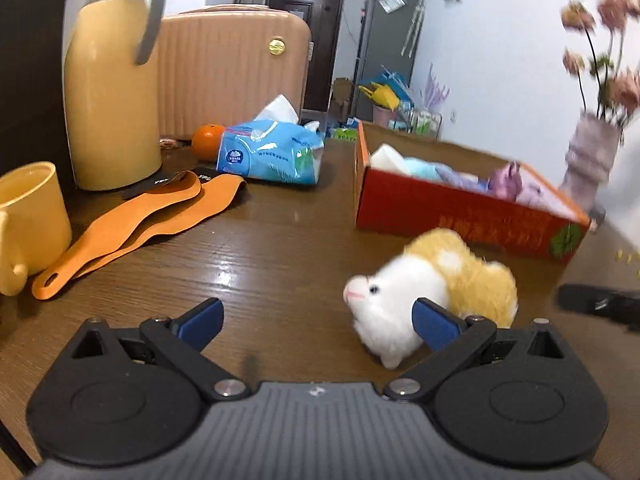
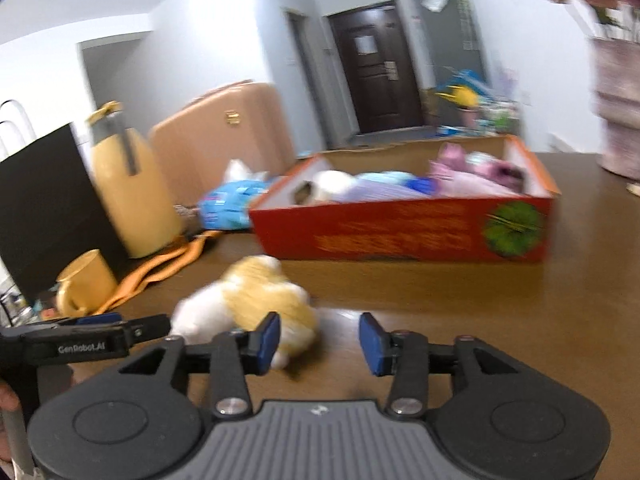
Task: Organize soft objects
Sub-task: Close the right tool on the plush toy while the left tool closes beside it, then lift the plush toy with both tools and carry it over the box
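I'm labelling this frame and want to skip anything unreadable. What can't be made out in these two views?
- Printing on the red cardboard box: smeared by motion blur in both views.
- Soft items inside the box: far ones hidden by its front wall, left wrist view.
- White-and-tan plush toy: rear covered by the left gripper finger; face blurred in the right wrist view.
- Pink flowers in a vase: blurred, cut off at the edge.
- Right gripper: open, empty.

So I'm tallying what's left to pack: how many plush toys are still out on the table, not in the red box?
1: the white-and-tan plush toy lies on the table in front of the red box, between both open grippers. Others may be hidden off-frame.
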`<state>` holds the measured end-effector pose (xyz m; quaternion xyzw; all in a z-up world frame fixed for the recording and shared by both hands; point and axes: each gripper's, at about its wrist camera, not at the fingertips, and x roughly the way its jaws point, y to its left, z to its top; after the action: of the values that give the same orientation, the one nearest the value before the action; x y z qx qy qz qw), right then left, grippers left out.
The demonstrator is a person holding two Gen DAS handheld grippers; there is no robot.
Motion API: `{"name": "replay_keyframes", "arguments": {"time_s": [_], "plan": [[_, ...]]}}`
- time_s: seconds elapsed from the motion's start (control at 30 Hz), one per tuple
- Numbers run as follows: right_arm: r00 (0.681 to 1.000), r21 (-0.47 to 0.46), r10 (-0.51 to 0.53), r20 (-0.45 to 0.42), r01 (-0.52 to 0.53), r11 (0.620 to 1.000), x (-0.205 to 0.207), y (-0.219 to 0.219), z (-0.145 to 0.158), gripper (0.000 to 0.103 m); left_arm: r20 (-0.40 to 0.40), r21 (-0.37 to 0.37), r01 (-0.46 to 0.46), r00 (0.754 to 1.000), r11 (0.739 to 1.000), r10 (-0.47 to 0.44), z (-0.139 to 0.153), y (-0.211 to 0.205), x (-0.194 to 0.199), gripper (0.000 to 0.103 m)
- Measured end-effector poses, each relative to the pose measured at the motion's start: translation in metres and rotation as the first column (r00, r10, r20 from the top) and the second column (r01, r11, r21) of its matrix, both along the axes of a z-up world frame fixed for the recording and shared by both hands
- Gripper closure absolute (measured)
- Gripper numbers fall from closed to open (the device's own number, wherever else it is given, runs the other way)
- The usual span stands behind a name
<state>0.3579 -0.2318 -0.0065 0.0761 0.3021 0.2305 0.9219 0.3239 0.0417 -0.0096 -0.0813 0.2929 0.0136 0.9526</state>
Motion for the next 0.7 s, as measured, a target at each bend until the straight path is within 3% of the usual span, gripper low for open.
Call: {"name": "replay_keyframes", "arguments": {"time_s": [0.1,0.17,0.23,0.27,0.3,0.33,0.43,0.7], "plan": [[0.999,0.024,0.044,0.007,-0.044,0.999,0.017,0.017,-0.003,0.052,0.005,-0.122,0.068,0.998,0.990,-0.068,0.002,0.003,0.006,0.008],[0.998,0.051,0.056,-0.031,-0.055,0.997,0.028,0.024,-0.009,0.052,-0.006,-0.181,0.106,0.994,0.978,-0.109,0.000,0.002,0.015,0.023],[0.996,0.088,0.063,-0.063,-0.057,0.994,0.037,0.027,-0.015,0.052,-0.034,-0.220,0.114,0.992,0.969,-0.124,-0.003,-0.002,0.025,0.050],[0.995,0.103,0.067,-0.076,-0.059,0.993,0.040,0.027,-0.019,0.052,-0.053,-0.238,0.106,0.991,0.966,-0.122,-0.006,-0.002,0.030,0.056],[0.994,0.119,0.067,-0.090,-0.056,0.991,0.044,0.028,-0.022,0.052,-0.059,-0.262,0.103,0.991,0.960,-0.122,-0.010,0.000,0.032,0.059],[0.992,0.135,0.058,-0.113,-0.042,0.990,0.046,0.026,-0.027,0.060,-0.059,-0.288,0.099,0.991,0.953,-0.121,-0.013,0.003,0.035,0.060],[0.990,0.168,0.049,-0.131,-0.027,0.985,0.048,0.021,-0.032,0.067,-0.050,-0.292,0.110,0.990,0.950,-0.130,-0.012,0.004,0.036,0.063],[0.995,0.147,-0.012,-0.101,0.027,0.989,0.013,0.008,-0.012,0.069,-0.007,-0.260,0.187,0.981,0.947,-0.195,0.007,-0.016,0.018,0.065]]}}
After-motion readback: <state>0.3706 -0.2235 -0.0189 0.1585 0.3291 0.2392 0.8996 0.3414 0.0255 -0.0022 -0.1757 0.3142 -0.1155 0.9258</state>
